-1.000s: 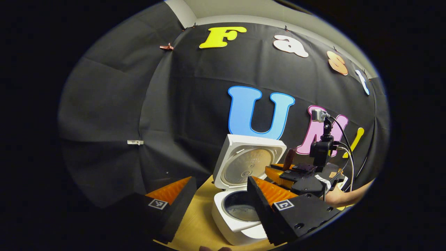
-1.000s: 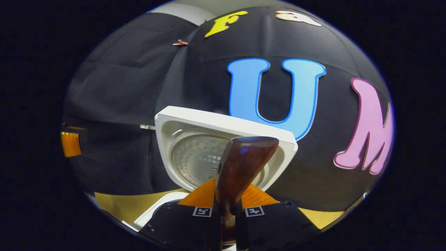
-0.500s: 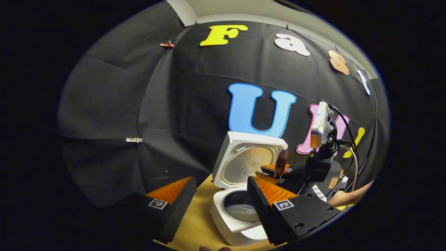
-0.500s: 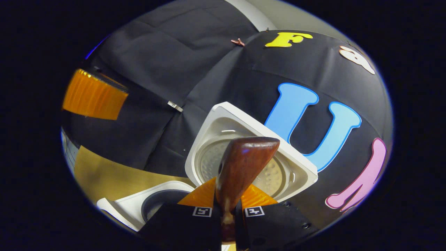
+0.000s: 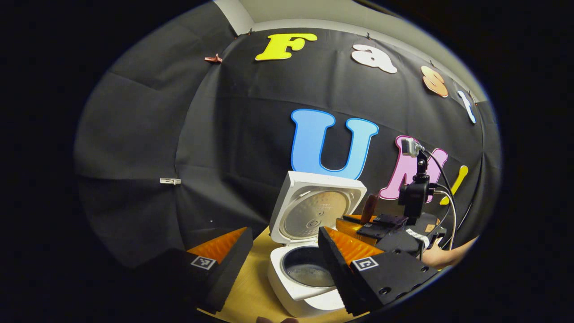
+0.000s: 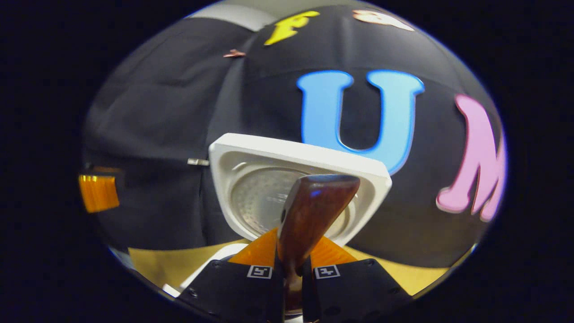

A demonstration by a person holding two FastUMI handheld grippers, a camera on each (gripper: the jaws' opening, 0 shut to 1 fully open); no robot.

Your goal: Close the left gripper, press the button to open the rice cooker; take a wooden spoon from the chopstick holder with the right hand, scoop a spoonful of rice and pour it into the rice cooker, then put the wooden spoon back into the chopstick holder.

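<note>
The white rice cooker (image 5: 287,294) stands on the table with its lid (image 5: 314,211) swung up and its dark inner pot (image 5: 307,271) exposed. My left gripper (image 5: 283,231) is open, one finger on each side of the cooker and nothing held. Just right of the cooker, my right gripper (image 5: 358,224) is held level by a hand (image 5: 444,256). In the right gripper view, my right gripper (image 6: 291,264) is shut on the wooden spoon (image 6: 314,211). The spoon's brown bowl stands in front of the raised lid (image 6: 251,157). What lies in the spoon is hidden.
The yellow wooden table (image 5: 251,287) carries the cooker. Black cloth walls close the booth behind and to the left. One of the left gripper's fingers (image 6: 98,193) shows at the far left of the right gripper view. Cables (image 5: 450,211) trail from the right gripper.
Half a second ago the right gripper was rolled over sideways with the spoon beside the lid; it has now rolled back level. The left gripper has hardly moved.
</note>
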